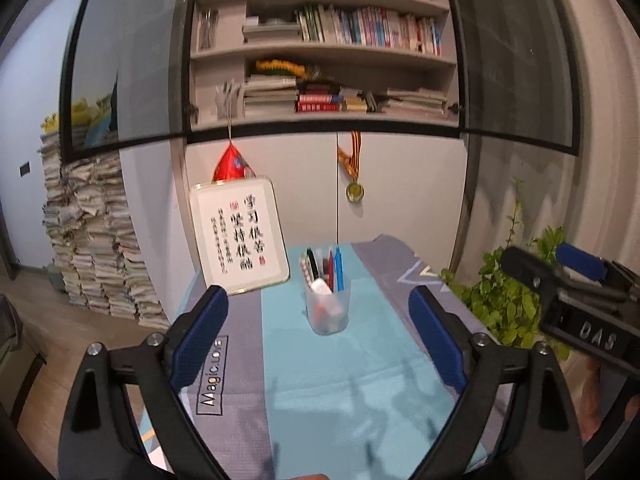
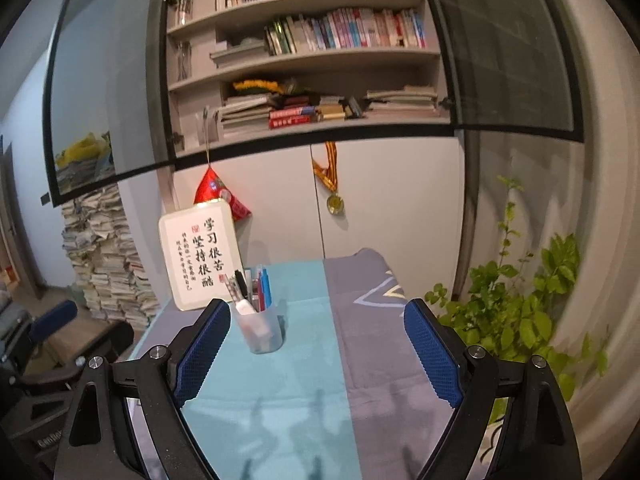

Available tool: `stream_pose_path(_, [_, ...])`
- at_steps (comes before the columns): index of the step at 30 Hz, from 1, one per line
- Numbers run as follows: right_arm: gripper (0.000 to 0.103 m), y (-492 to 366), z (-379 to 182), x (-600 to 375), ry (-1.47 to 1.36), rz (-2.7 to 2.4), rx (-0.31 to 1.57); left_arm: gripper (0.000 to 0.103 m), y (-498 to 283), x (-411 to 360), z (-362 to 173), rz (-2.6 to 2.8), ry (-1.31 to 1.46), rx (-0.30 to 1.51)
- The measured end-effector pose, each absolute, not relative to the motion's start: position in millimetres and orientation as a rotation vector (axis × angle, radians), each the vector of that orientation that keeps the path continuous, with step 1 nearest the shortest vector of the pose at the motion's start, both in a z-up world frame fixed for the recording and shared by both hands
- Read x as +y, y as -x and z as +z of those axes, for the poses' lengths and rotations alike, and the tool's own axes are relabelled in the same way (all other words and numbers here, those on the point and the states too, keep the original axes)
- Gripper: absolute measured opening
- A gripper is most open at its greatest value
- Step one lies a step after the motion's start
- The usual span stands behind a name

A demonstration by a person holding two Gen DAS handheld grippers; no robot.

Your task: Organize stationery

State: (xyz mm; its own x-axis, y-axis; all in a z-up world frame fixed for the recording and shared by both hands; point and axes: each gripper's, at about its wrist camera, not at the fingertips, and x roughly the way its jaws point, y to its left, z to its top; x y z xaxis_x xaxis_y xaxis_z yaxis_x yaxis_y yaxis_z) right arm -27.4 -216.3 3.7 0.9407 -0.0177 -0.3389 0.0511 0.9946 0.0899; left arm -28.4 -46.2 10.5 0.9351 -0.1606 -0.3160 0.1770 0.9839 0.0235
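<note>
A clear plastic pen cup (image 1: 328, 308) stands upright on the blue and grey tablecloth (image 1: 352, 364), holding several pens and a white item. In the right wrist view the same pen cup (image 2: 262, 330) is left of centre, just beyond the left finger. My left gripper (image 1: 318, 310) is open and empty, hovering above the cloth short of the cup. My right gripper (image 2: 316, 320) is open too, with nothing between its blue pads. The right gripper (image 1: 576, 280) also shows from the side at the right edge of the left wrist view.
A white framed calligraphy board (image 1: 240, 236) leans at the back left of the table. A leafy green plant (image 1: 508, 300) stands off the table's right edge. Behind are a cabinet with a hanging medal (image 1: 355, 191), bookshelves, and stacks of paper (image 1: 92, 240) on the floor left.
</note>
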Motion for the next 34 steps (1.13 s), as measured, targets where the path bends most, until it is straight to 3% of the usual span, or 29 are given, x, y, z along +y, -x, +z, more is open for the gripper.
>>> stream_pose_path(34, [0.091, 73, 17, -212, -0.089, -0.026, 0.279, 0.097, 74, -47, 32, -0.194, -0.048, 0.214])
